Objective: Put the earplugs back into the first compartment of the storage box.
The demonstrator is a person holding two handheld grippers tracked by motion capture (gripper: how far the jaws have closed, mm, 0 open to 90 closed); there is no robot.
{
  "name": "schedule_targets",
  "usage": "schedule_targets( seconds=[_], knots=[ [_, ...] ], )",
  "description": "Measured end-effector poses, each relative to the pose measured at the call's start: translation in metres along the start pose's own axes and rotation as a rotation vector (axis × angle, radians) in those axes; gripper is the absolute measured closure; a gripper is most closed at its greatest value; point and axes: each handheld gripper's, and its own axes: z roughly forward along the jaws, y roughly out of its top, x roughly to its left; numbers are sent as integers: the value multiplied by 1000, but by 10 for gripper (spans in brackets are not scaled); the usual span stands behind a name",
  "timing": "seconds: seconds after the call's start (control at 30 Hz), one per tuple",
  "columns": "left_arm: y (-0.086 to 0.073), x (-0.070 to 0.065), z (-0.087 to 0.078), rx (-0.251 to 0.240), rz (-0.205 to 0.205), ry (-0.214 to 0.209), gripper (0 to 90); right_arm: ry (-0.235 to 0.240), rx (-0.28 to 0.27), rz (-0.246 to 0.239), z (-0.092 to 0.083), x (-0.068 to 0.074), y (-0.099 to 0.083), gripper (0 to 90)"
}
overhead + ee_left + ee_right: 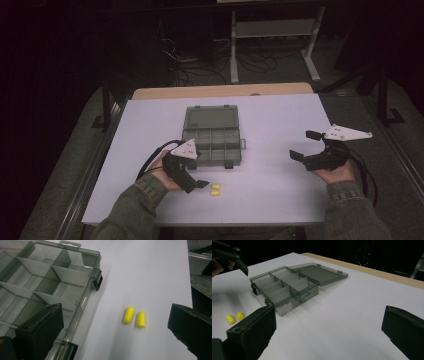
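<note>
I count two yellow earplugs (215, 189) on the table, lying side by side and just apart, each a short rounded foam cylinder with a soft matt look; in the left gripper view they sit near the middle, between my jaws but farther off along the tabletop. There is one organizer box (212, 144), smoky translucent plastic, rectangular, with its lid (210, 119) swung fully open and lying flat behind it; thin dividers split the base into small compartments, eight as far as I can count, and I see nothing lying in the ones visible. Two black latches show on its near edge. My left gripper (200, 184) hovers just beside the earplugs, at the box's near left corner, its jaws spread wide with nothing between them. My right gripper (305, 145) sits well apart to the right over bare table, jaws likewise wide open and gripping nothing. Each gripper carries a pale three-cornered plate and a trailing black cable. The table (280, 190) is covered by a smooth, plain white sheet, with a strip of light wood showing along the far edge. The room beyond is dark; I make out a pale metal frame (272, 30) and loose cables on the floor.
</note>
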Motion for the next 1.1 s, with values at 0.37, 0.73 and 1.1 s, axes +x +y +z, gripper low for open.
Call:
schedule_targets(
  seconds=[0.37, 0.73, 1.1],
  knots=[
    [2, -2, 15, 40, 22, -31, 125, 3, 3, -2, 0, 1, 0, 0],
    [7, -5, 30, 74, 59, -75, 241, 13, 8, 0, 0, 1, -1, 0],
    [3, 1, 39, 108, 70, -119, 386, 21, 16, 0, 2, 1, -1, 0]
  ],
)
